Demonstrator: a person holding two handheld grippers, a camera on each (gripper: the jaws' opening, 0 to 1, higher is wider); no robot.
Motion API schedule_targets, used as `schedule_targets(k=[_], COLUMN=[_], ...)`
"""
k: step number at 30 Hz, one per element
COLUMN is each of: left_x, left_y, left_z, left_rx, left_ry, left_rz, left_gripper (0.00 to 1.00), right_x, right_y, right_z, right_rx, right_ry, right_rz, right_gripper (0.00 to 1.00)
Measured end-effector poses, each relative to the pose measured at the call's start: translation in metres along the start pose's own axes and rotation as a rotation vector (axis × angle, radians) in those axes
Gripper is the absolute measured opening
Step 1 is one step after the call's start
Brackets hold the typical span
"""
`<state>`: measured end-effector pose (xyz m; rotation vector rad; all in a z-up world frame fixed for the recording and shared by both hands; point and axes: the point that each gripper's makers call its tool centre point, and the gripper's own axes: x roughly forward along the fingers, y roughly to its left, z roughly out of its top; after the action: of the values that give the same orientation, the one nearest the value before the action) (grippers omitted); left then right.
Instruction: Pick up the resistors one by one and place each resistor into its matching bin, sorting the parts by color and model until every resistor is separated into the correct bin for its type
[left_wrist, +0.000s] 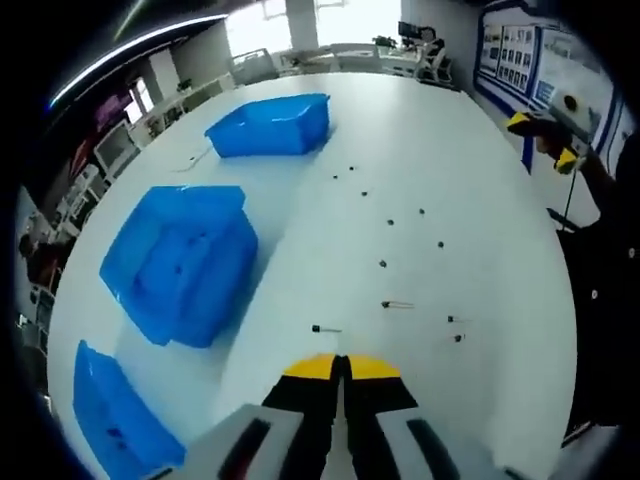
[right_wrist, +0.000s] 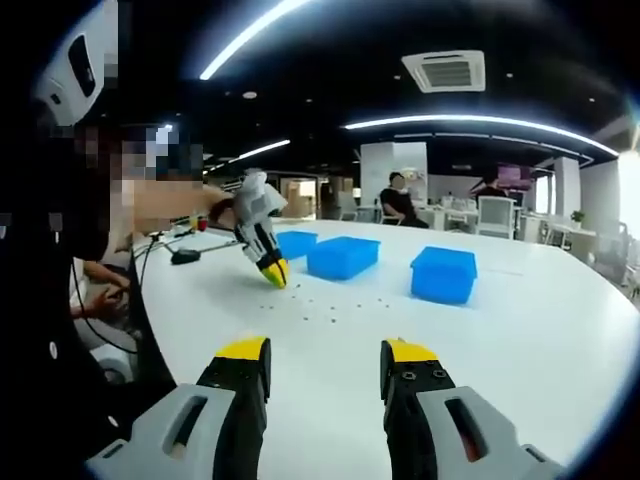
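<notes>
In the left gripper view, the left gripper (left_wrist: 340, 362) rises from the bottom centre with its yellow-tipped fingers pressed together, nothing between them. It hovers over a white desk (left_wrist: 480, 180). The resistors (left_wrist: 395, 304) lie scattered as small dark specks across the middle and lower right of the frame, one just ahead of the fingertips. Three blue bins sit along the left: the far bin (left_wrist: 270, 125) at upper centre, the middle bin (left_wrist: 185, 262) at left, and the near bin (left_wrist: 110, 420) at lower left. The right gripper (left_wrist: 545, 135) shows at the upper right edge.

In the right gripper view, the right gripper (right_wrist: 325, 365) has its fingers spread wide apart, empty, above the desk (right_wrist: 520, 320). At centre left the left gripper (right_wrist: 272, 270) points down with its tip close to the desk, near the scattered resistors (right_wrist: 335, 308). Three blue bins (right_wrist: 443, 272) stand behind them across the middle.
</notes>
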<state>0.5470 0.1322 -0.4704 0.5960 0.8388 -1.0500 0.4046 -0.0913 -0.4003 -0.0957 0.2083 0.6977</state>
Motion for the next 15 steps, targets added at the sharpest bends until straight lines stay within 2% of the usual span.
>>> schedule_targets(k=[2, 3, 5, 10, 14, 15], left_x=[-0.013, -0.018, -0.036, -0.081, -0.111, -0.119], left_y=[0.0, 0.0, -0.001, -0.006, -0.007, -0.002], left_z=[0.011, 0.014, 0.025, 0.04, 0.043, 0.041], left_rx=[-0.049, -0.066, -0.121, -0.211, -0.247, -0.244], left_ry=[-0.099, -0.127, -0.248, -0.489, -0.635, -0.666], left_rz=[0.019, 0.022, 0.045, 0.118, 0.226, 0.286], left_gripper=[0.05, 0.05, 0.05, 0.05, 0.05, 0.05], right_x=[0.0, 0.0, 0.001, 0.004, 0.005, 0.005], right_y=[0.001, 0.001, 0.004, 0.01, 0.014, 0.014], right_z=[0.0, 0.0, 0.002, 0.005, 0.01, 0.011], right_rx=[-0.001, -0.003, -0.007, -0.016, -0.023, -0.026], right_ry=[0.0, 0.0, -0.002, -0.008, -0.016, -0.018], right_rz=[0.003, 0.005, 0.013, 0.029, 0.035, 0.035], right_gripper=[0.45, 0.45, 0.45, 0.45, 0.45, 0.45])
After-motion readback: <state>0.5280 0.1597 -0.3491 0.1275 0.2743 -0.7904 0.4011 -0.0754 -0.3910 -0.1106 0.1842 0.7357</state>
